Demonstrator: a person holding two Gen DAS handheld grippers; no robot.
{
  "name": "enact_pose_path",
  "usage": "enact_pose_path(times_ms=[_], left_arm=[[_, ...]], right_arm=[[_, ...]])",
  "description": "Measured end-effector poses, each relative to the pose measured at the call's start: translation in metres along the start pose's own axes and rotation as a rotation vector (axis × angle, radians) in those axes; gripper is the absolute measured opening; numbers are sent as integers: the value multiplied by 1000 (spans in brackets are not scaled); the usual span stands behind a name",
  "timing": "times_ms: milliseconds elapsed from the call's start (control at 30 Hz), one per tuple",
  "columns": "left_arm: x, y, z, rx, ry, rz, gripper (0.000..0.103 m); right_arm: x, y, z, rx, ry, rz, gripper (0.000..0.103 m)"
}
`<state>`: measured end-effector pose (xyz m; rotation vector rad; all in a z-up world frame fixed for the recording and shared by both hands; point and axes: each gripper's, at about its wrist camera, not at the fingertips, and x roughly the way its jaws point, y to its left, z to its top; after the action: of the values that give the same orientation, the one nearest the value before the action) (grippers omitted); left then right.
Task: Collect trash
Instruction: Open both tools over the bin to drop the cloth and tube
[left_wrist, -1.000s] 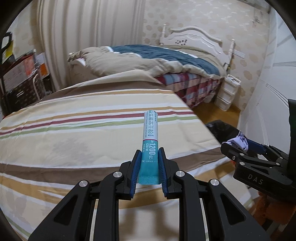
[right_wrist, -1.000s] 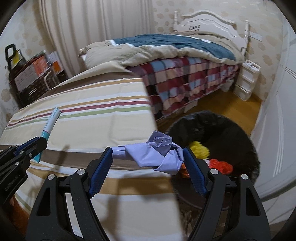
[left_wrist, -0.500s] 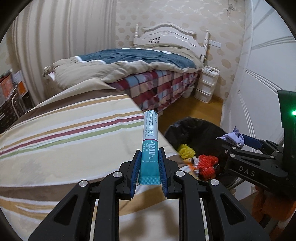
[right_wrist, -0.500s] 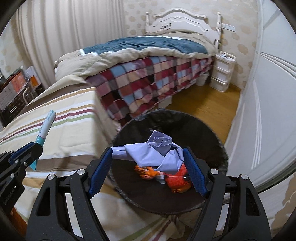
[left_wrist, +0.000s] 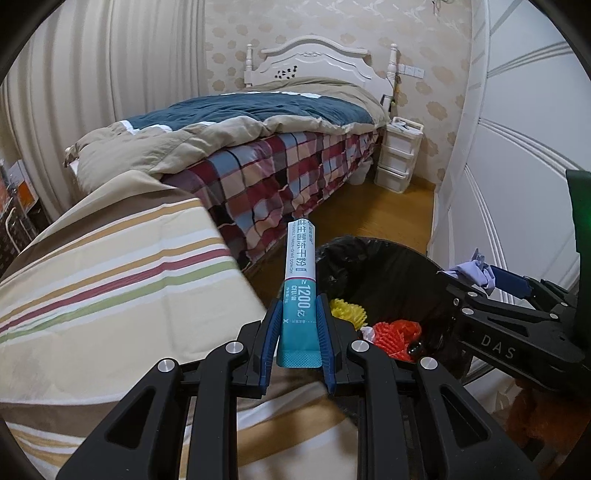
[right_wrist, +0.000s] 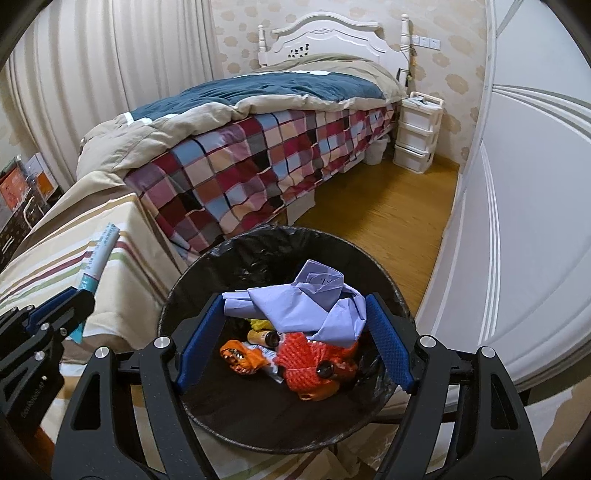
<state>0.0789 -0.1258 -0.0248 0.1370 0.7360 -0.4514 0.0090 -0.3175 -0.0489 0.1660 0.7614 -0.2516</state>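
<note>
My left gripper (left_wrist: 298, 328) is shut on a teal and white powder sachet (left_wrist: 300, 291), held upright at the striped bed's corner, just left of the black-lined trash bin (left_wrist: 373, 254). My right gripper (right_wrist: 295, 317) is shut on a crumpled lilac paper (right_wrist: 306, 304) and holds it directly over the bin (right_wrist: 207, 266). The bin holds orange (right_wrist: 314, 362) and yellow trash. The left gripper with the sachet (right_wrist: 98, 254) shows at the left of the right wrist view. The right gripper (left_wrist: 491, 280) with the paper shows at the right of the left wrist view.
A striped bed cover (left_wrist: 110, 280) lies at the left. A second bed with a checked quilt (right_wrist: 258, 155) stands behind the bin. A white wardrobe (right_wrist: 524, 221) is close on the right. A white drawer unit (right_wrist: 417, 133) stands at the far wall on wooden floor.
Both grippers have swung right, from over the striped bed to the bin. The lilac paper now hangs over the bin's inside. Both grips are unchanged.
</note>
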Motion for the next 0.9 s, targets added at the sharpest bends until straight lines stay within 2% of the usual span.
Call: enact_pose_path(times_ms=[533,633,700,900], left_arm=[[26,-25,8,40,31,20,23],[27,-25,8,37,36,28,30],[27,-25,8,31,33,30,45],[22,-23,9,21,9,50,70]], right_arm=[[19,-16,8,19,19,-3,76],[21,-18,9,26,18,-8,80],[22,-20,10,34,14,-10,82],[22,-24,11,43,16,-20,83]])
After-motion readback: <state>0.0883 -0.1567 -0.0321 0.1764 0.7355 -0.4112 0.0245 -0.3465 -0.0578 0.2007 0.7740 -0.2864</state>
